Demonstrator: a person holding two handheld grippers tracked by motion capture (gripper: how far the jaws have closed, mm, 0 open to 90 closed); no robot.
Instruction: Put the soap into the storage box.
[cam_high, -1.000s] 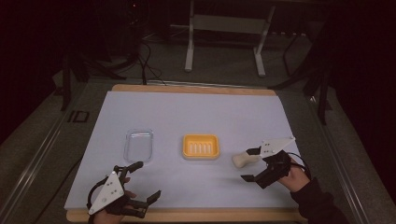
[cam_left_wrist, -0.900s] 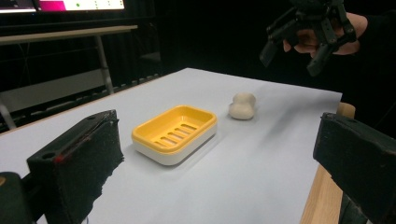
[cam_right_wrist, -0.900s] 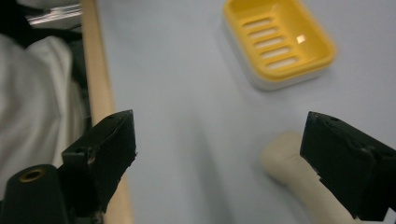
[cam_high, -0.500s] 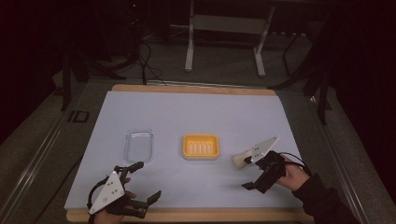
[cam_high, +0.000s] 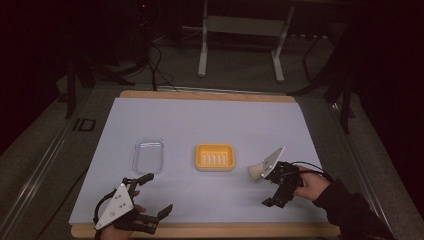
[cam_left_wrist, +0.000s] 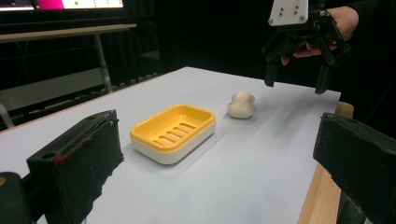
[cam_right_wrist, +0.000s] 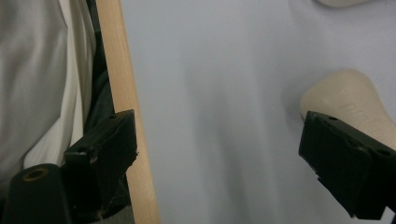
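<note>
Two claws work over one pale worktop (cam_high: 210, 117). Right claw (cam_high: 268, 187): jaws spread wide, holding nothing, tilted downward just right of the cream soap bar (cam_high: 255, 171); in the right gripper view one jaw pad sits beside the bar's rounded end (cam_right_wrist: 345, 100), whether touching cannot be told, and the other hangs over the wooden front edge (cam_right_wrist: 126, 93). Left claw (cam_high: 152, 200): also wide open and empty, resting near the front edge, well left of the soap. The soap lies on the bare sheet just right of the yellow soap dish (cam_high: 215, 157); a clear plastic lid (cam_high: 148, 155) lies farther left of the dish. Likely step: grasping the soap. For a sound grip, both pads should straddle the bar's narrow waist (cam_left_wrist: 241, 104), descending level before closing. Open sheet surrounds the soap on every side but the dish side; the front edge is near, so travel should run toward the dish.
</note>
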